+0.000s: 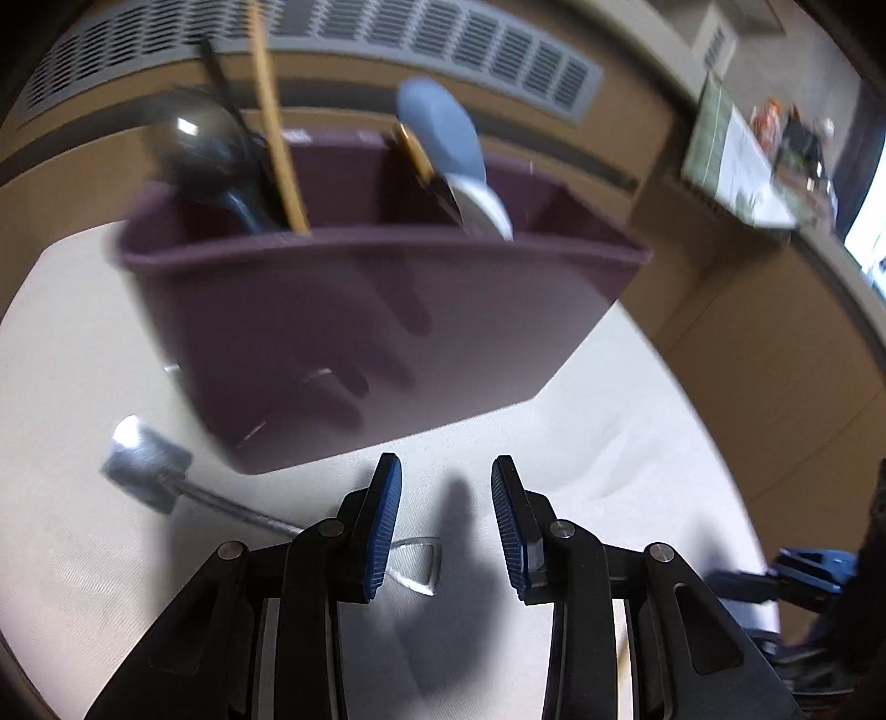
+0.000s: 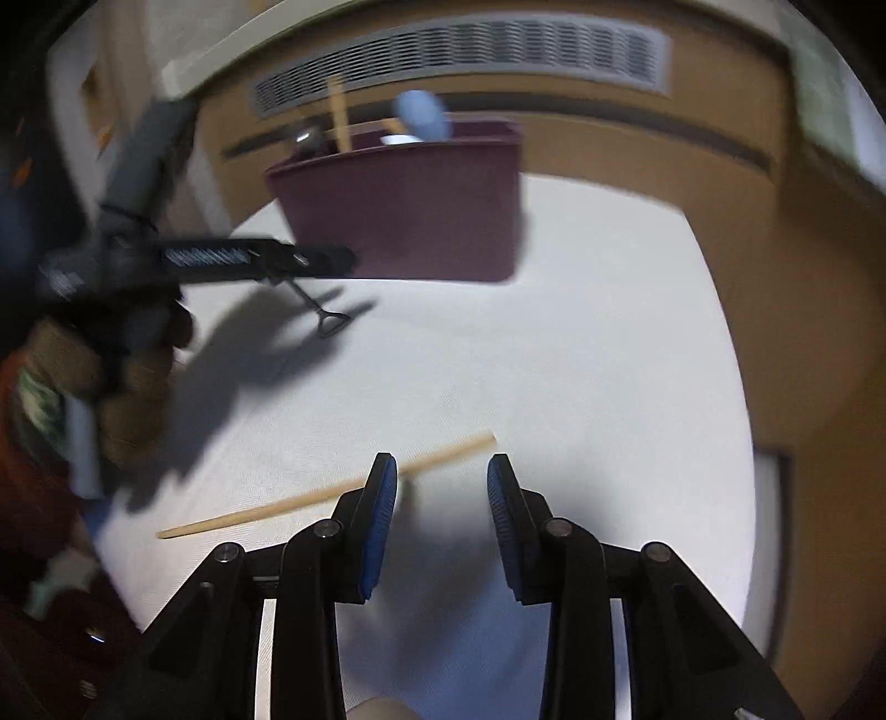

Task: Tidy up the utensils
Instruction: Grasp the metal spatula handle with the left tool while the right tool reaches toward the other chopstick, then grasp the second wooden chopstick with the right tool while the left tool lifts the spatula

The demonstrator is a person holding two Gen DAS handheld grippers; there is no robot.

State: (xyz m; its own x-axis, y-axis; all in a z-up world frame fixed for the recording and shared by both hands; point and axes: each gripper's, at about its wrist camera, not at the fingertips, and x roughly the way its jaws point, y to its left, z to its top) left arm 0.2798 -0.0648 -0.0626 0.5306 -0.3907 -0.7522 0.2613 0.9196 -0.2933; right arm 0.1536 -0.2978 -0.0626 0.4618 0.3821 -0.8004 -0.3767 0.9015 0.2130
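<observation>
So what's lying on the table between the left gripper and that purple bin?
In the left wrist view, a metal spatula lies on the white table, between the left gripper and the purple bin.

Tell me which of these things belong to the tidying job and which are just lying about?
Job:
caddy
ladle
chopstick in caddy
blue spatula
loose chopstick
metal spatula
left gripper
right gripper

Lying about:
vent
cluttered shelf

white tablecloth (image 2: 554, 343) | grey vent grille (image 2: 459, 50) (on tan wall (image 1: 747, 360))
</observation>
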